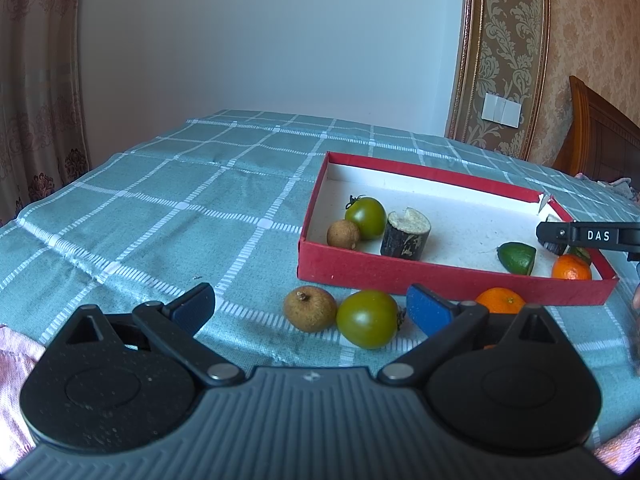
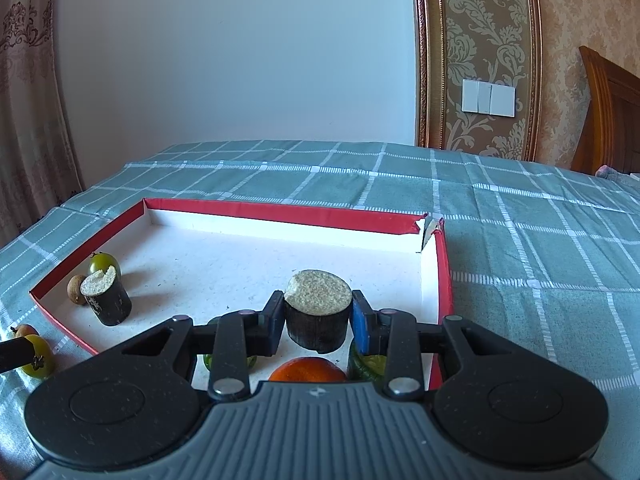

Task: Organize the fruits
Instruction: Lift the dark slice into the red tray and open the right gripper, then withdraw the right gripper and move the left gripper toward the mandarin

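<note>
Only the left wrist view shows the left tool [image 1: 310, 310] spread wide and empty above the checked tabletop [image 1: 160, 208]. Just ahead of it, outside the red box [image 1: 440, 280], lie a brown longan [image 1: 310, 308], a green tomato [image 1: 367, 319] and a tangerine [image 1: 500, 300]. Inside the box, from the left, sit a second longan [image 1: 343, 233], a second tomato [image 1: 366, 217], a dark sugarcane piece [image 1: 405, 233], a cut lime [image 1: 517, 258] and another tangerine [image 1: 571, 267].

Only the right wrist view shows the right tool [image 2: 316, 316] clamped narrow on a second sugarcane piece [image 2: 318, 312], held over the box's near right part. The box floor beyond lies bare up to the far wall, whose right corner [image 2: 428, 226] is torn. Open cloth spreads right of the box.
</note>
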The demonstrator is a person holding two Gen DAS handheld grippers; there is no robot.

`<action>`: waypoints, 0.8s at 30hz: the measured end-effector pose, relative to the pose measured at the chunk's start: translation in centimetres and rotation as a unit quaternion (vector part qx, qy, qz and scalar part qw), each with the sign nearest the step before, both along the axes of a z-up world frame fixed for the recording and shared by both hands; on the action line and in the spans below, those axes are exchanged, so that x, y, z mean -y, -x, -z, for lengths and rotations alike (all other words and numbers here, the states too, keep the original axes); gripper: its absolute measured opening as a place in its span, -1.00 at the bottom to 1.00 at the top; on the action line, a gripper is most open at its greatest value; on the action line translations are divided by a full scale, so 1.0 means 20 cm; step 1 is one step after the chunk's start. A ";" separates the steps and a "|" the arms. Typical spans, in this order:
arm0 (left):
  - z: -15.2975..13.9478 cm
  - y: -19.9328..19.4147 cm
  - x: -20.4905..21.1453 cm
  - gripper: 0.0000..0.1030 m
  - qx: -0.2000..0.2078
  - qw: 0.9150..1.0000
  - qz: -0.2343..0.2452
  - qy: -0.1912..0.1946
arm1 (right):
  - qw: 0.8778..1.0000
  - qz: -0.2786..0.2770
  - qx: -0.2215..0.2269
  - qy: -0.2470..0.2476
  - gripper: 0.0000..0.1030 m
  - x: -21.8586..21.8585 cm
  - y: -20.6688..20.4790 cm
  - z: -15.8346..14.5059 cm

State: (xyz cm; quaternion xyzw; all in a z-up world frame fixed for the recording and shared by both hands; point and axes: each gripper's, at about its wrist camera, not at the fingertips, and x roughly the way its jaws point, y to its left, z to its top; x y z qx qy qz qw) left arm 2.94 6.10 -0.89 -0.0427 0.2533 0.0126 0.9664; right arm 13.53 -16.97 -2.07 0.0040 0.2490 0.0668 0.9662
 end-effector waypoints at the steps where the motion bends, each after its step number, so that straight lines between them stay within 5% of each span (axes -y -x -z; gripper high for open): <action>1: 0.00 0.00 0.00 0.98 0.000 1.000 0.000 0.000 | 1.000 0.000 0.000 -0.001 -0.35 0.00 0.00 0.00; 16: 0.00 -0.01 0.02 1.00 -0.006 1.000 -0.004 -0.010 | 1.000 0.000 0.007 -0.026 -0.35 0.04 0.02 -0.03; 24: 0.00 -0.01 0.02 1.00 -0.007 1.000 -0.006 -0.012 | 0.998 -0.028 0.027 -0.051 -0.33 0.04 0.20 -0.12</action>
